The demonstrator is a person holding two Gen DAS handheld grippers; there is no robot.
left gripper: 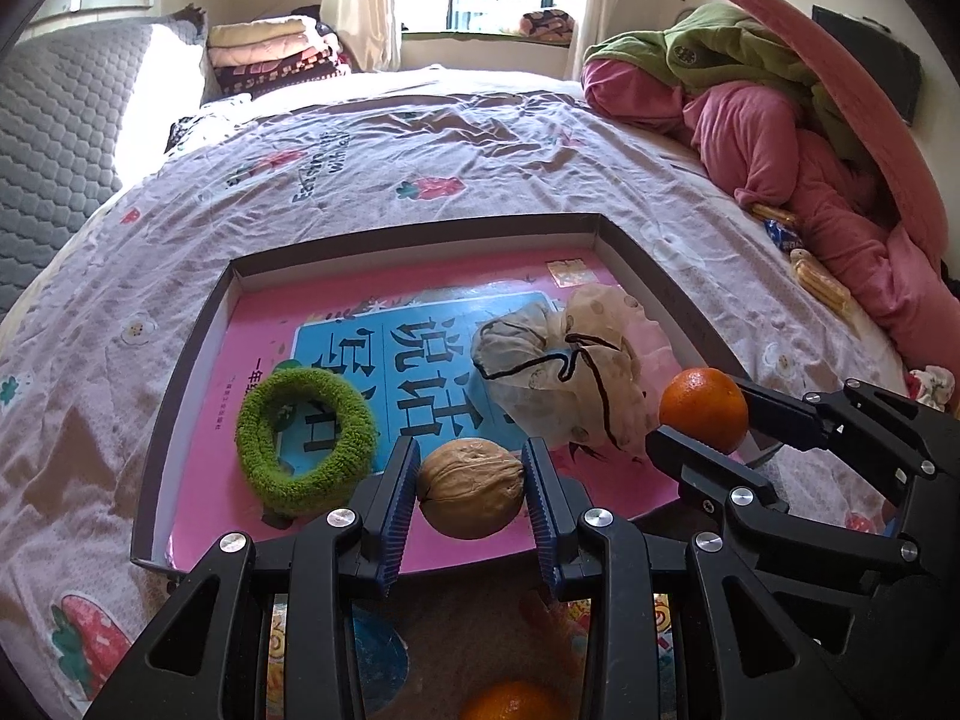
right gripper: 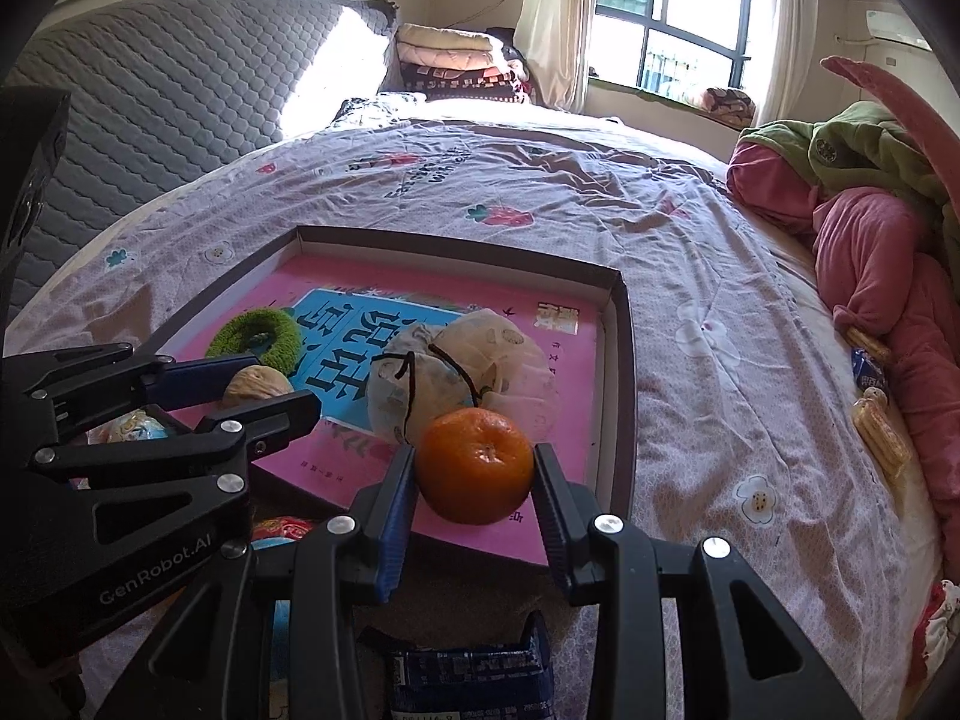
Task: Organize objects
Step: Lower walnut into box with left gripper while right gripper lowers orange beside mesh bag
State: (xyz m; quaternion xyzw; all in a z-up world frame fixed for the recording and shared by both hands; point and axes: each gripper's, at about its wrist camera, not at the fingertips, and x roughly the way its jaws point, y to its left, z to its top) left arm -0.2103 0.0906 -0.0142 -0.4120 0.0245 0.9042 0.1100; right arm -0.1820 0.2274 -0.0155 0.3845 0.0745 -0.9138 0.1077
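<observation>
While both grippers tilt downward over the near edge of the shallow box [left gripper: 624, 240], the left gripper [left gripper: 471, 489] clamps a walnut [left gripper: 471, 486] between its pads, and the right gripper [right gripper: 474, 468], just beside it, clamps a tangerine [right gripper: 474, 465] above the box's pink book [right gripper: 558, 372].

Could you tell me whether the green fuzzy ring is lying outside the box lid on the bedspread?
No, the green fuzzy ring lies inside the box lid, on the pink book that lines it.
</observation>
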